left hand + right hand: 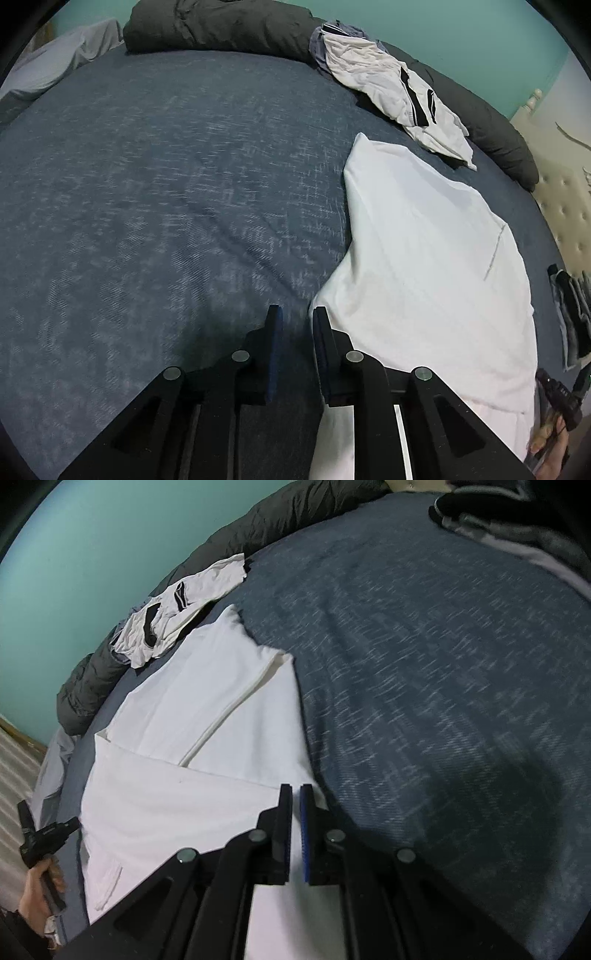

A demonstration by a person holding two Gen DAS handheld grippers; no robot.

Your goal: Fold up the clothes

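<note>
Two grippers over a white shirt (192, 716) on a bed.

The shirt lies part-folded on a blue-grey bedspread (155, 192), with a rumpled white-and-black garment (399, 92) beyond it against a dark rolled duvet (221, 26); the wall (92, 546) is teal. The left gripper (297, 314) tilts down at the shirt's edge, jaws a narrow gap apart with nothing between them. The right gripper (295, 790) tilts down at the shirt's opposite edge, jaws nearly together; whether they pinch cloth is unclear.
</note>
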